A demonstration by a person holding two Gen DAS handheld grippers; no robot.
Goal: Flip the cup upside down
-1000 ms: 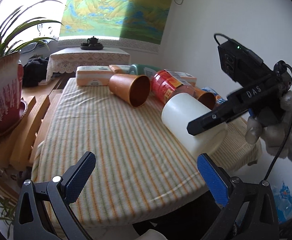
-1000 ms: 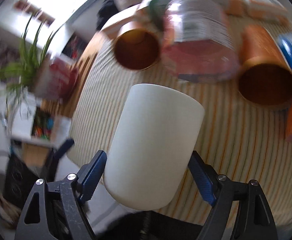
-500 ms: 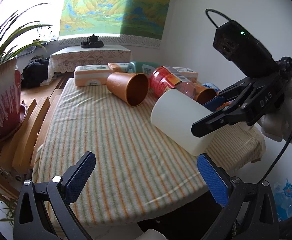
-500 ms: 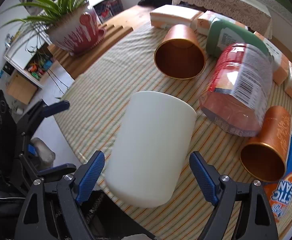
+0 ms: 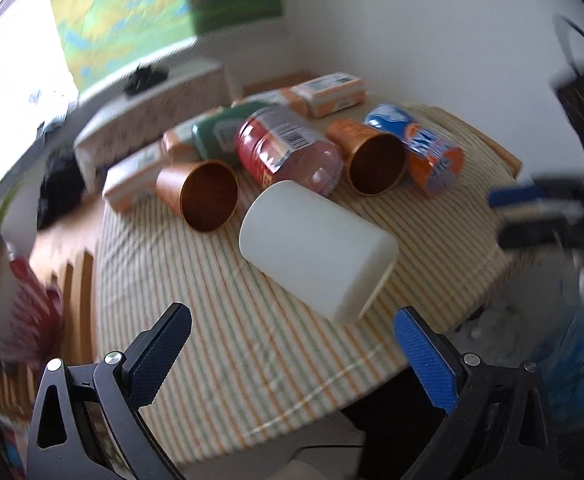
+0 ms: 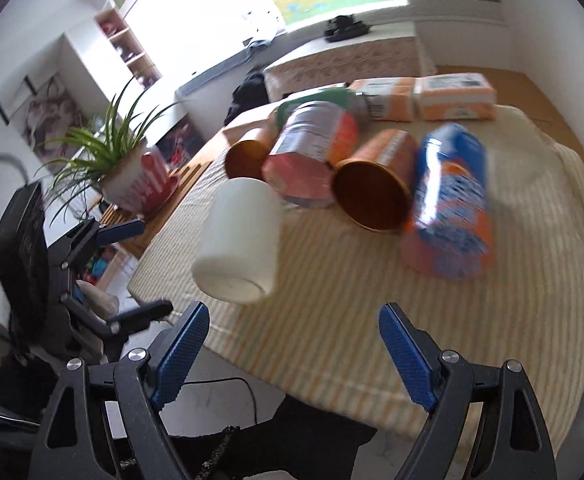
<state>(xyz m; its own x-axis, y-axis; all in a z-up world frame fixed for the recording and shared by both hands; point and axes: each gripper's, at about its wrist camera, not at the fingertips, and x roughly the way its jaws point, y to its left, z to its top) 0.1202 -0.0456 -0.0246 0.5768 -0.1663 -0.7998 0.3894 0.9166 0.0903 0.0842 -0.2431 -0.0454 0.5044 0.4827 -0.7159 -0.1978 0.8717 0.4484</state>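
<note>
A plain white cup (image 5: 316, 246) rests free on the striped tablecloth near the front edge; it also shows in the right wrist view (image 6: 237, 242), its closed base facing that camera. My left gripper (image 5: 289, 354) is open and empty, just in front of the cup. My right gripper (image 6: 294, 344) is open and empty, pulled back over the table's front edge, to the right of the cup. In the left wrist view the right gripper is a dark blur at the right edge (image 5: 552, 216).
Behind the cup lie two copper cups (image 5: 201, 198) (image 5: 372, 158), a red jar (image 5: 287, 154), an orange-blue soda bottle (image 6: 448, 204), a green container and orange boxes (image 6: 454, 96). A potted plant (image 6: 131, 168) stands left of the table.
My right gripper has let go of the white cup and drawn back; the cup now rests on the cloth. Both cameras have swung and the views are blurred.
</note>
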